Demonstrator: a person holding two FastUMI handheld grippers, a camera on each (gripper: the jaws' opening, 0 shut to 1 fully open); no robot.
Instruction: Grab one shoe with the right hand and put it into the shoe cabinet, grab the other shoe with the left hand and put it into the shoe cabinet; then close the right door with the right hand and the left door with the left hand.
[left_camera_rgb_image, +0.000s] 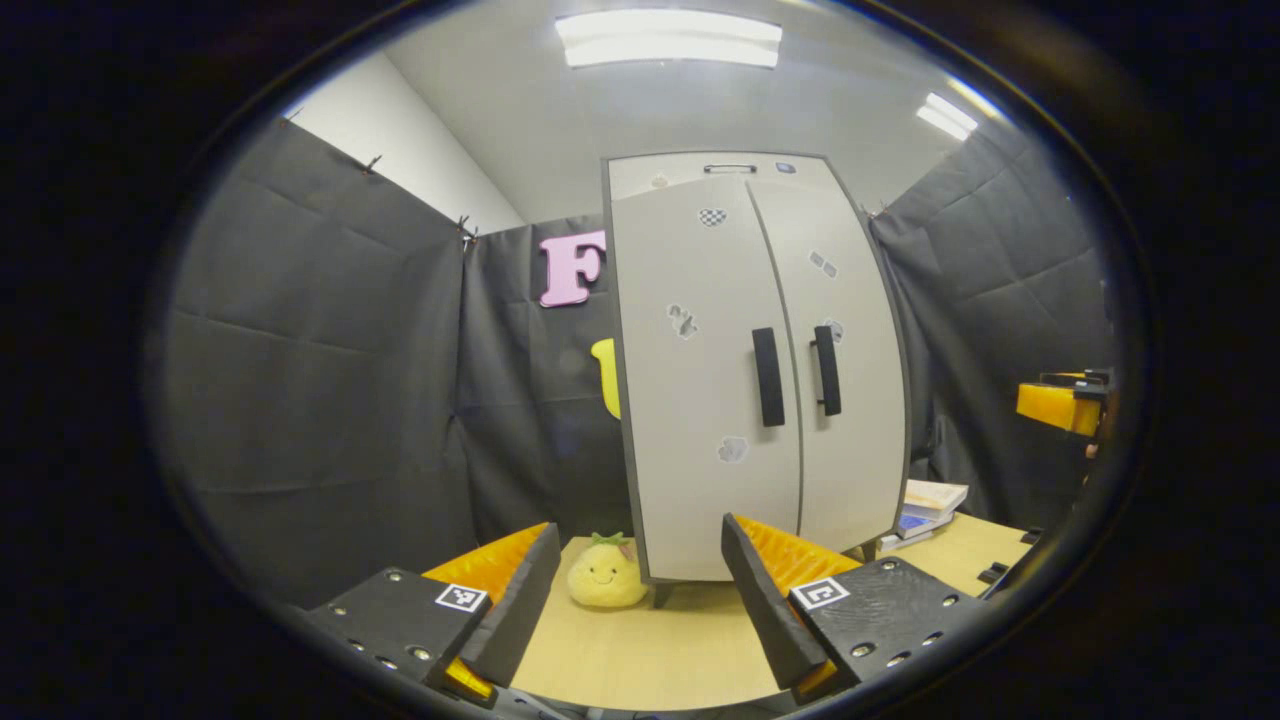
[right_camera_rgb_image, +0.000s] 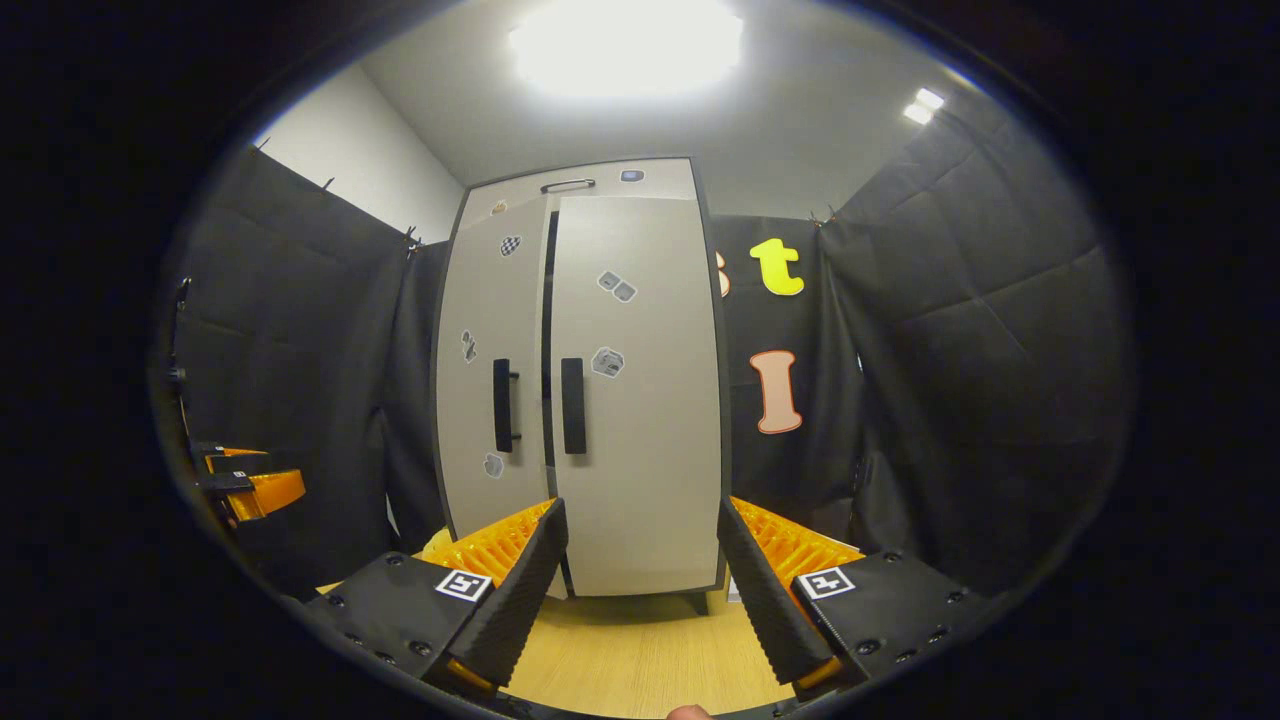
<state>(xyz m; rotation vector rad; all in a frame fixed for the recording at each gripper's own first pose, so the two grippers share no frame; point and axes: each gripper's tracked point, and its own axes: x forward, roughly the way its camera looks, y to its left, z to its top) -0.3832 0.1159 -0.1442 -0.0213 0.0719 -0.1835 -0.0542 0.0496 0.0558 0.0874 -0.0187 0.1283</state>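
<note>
Currently, the shoe cabinet (left_camera_rgb_image: 755, 370) stands upright on the wooden surface (left_camera_rgb_image: 650, 650), ahead of both grippers. In the left gripper view, the left door (left_camera_rgb_image: 700, 400) and the right door (left_camera_rgb_image: 850, 380) meet along the centre seam. In the right gripper view, a narrow dark gap runs between the two doors, so the left door (right_camera_rgb_image: 495, 380) appears not fully flush with the right door (right_camera_rgb_image: 640, 400). Each door carries a vertical dark handle (left_camera_rgb_image: 767, 377) next to the seam. Small stickers are scattered over both door faces. The shoes cannot be seen from either view.

The left gripper (left_camera_rgb_image: 640, 590) is open, with nothing between its fingers, and sits near the cabinet base without touching it. The right gripper (right_camera_rgb_image: 640, 570) is likewise open and holds nothing, facing the lower part of the right door.

A yellow plush toy (left_camera_rgb_image: 606, 574) rests on the surface just left of the cabinet's foot. A stack of books (left_camera_rgb_image: 925, 505) lies on the surface to the right of the cabinet.
</note>
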